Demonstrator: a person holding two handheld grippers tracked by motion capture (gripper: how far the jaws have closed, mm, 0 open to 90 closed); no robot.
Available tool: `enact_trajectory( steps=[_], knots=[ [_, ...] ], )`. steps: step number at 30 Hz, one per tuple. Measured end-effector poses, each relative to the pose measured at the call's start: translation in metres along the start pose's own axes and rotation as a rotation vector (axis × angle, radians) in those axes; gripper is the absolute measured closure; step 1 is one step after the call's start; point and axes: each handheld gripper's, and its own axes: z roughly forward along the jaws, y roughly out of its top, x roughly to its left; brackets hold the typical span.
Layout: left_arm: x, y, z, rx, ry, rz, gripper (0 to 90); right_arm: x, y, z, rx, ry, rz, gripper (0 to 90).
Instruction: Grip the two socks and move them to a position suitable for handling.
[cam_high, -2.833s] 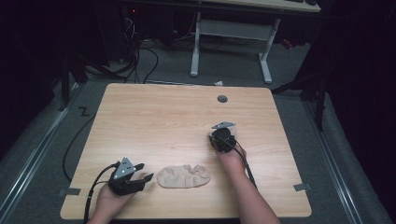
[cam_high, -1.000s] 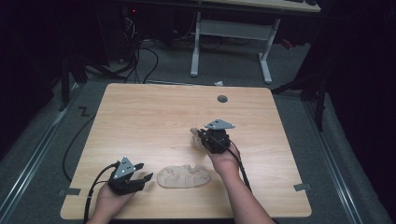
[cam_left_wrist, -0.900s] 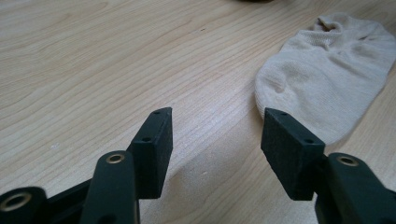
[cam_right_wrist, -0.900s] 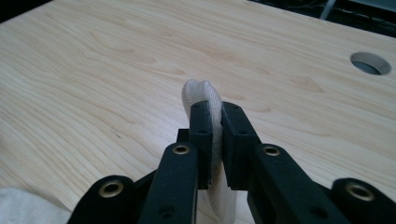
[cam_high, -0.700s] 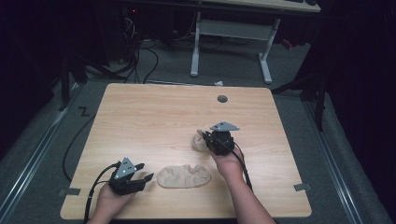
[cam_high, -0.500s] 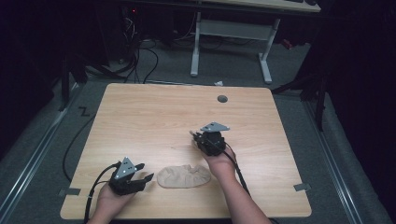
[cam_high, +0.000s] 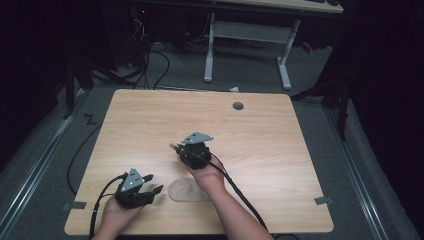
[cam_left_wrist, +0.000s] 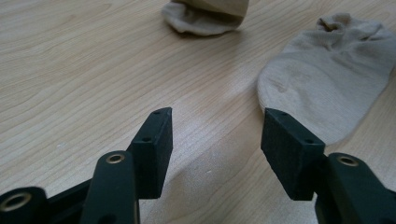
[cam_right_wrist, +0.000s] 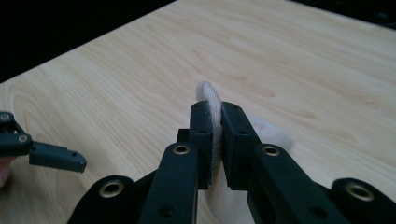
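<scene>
A flat beige sock (cam_high: 186, 191) (cam_left_wrist: 327, 79) lies on the wooden table (cam_high: 260, 145) near its front edge. My right gripper (cam_high: 179, 150) (cam_right_wrist: 215, 109) hovers just behind it, shut on the edge of a second beige sock (cam_high: 173, 147) (cam_right_wrist: 205, 93). That sock hangs from the jaws, and its lower end (cam_left_wrist: 205, 14) touches the table in the left gripper view. My left gripper (cam_high: 154, 183) (cam_left_wrist: 215, 126) rests at the front left, open, with bare wood between its jaws. The flat sock's toe lies just right of it.
A round cable hole (cam_high: 238, 106) sits near the table's far edge. Tape patches mark the front corners (cam_high: 74, 205) (cam_high: 323, 200). A cable (cam_high: 240, 192) trails from the right gripper along the forearm. A white desk frame (cam_high: 245, 35) stands beyond the table.
My right gripper has carried its sock to the left across the table, ending closer to the flat sock and the left gripper. The left gripper has stayed put.
</scene>
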Motion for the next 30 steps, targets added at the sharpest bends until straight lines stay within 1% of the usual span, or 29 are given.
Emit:
enact_trajectory(
  steps=[3,5,7,8,9,12,17,18,24,28,30],
  knots=[
    [-0.001,0.0,0.001,-0.004,0.003,0.0,44.1,-0.009,0.001,-0.007,-0.004,-0.033,0.007,84.0],
    [-0.001,0.0,0.001,-0.001,0.002,0.001,44.1,-0.019,-0.003,-0.013,-0.004,-0.063,0.032,83.7],
    [-0.001,0.0,0.002,0.003,0.0,0.002,44.1,-0.028,-0.008,-0.018,0.0,-0.08,0.051,82.8],
    [-0.001,0.0,0.002,0.005,-0.002,0.003,44.1,-0.034,-0.012,-0.021,0.006,-0.094,0.066,82.8],
    [-0.002,0.0,0.002,0.005,-0.001,0.004,44.1,-0.039,-0.015,-0.023,0.006,-0.105,0.064,82.8],
    [-0.003,0.0,0.003,0.002,-0.001,0.003,44.1,-0.051,-0.027,-0.029,0.025,-0.144,0.086,82.9],
    [-0.003,0.0,0.004,0.01,-0.002,0.007,44.1,-0.067,-0.047,-0.035,0.06,-0.191,0.122,80.7],
    [-0.003,0.0,0.004,0.01,-0.002,0.007,44.1,-0.071,-0.054,-0.037,0.069,-0.203,0.136,79.7],
    [-0.003,0.0,0.004,0.014,-0.004,0.0,44.1,-0.085,-0.078,-0.044,0.102,-0.243,0.178,73.6],
    [-0.003,0.0,0.005,0.015,-0.002,-0.007,44.2,-0.089,-0.086,-0.052,0.101,-0.256,0.191,72.4],
    [-0.002,0.0,0.005,0.017,-0.007,-0.019,44.1,-0.09,-0.089,-0.057,0.101,-0.26,0.186,71.0]
  ],
)
